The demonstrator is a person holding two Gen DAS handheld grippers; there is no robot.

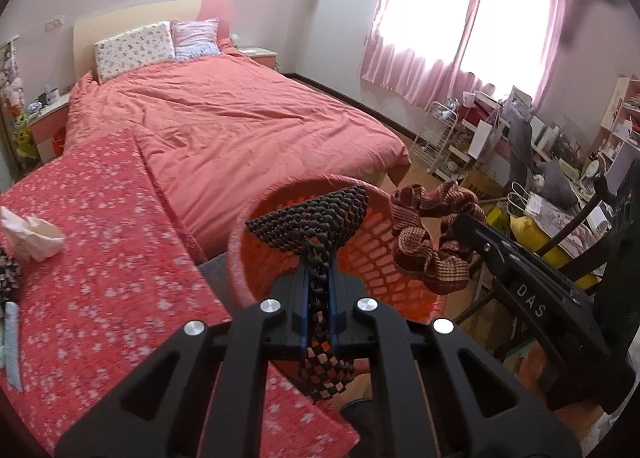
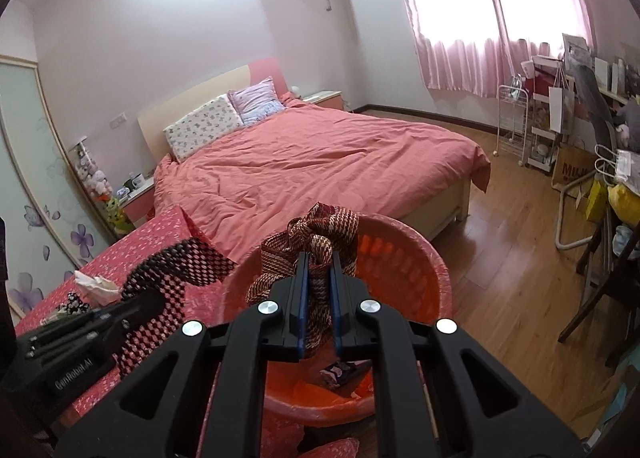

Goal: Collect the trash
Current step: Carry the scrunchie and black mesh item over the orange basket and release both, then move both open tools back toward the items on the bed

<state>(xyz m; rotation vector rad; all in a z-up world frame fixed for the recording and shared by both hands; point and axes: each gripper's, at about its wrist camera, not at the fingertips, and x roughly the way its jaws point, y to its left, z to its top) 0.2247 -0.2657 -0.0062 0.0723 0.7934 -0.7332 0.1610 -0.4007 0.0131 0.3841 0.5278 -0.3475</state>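
My left gripper [image 1: 318,278] is clenched on one black checkered scrunchie [image 1: 316,213], my right gripper [image 2: 318,278] on one brown woven scrunchie [image 2: 316,242]; both hang over the single orange basket [image 2: 420,270]. One crumpled tissue [image 1: 34,236] lies on the red floral bench [image 1: 108,258] beside it.

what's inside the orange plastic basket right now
Inside the orange perforated plastic basket, a dark crumpled wrapper lies on the bottom; the right gripper and its striped scrunchie hide the rest.

Right gripper [image 2: 318,282] clamped on striped scrunchie [image 2: 316,234] above orange basket [image 2: 400,258].
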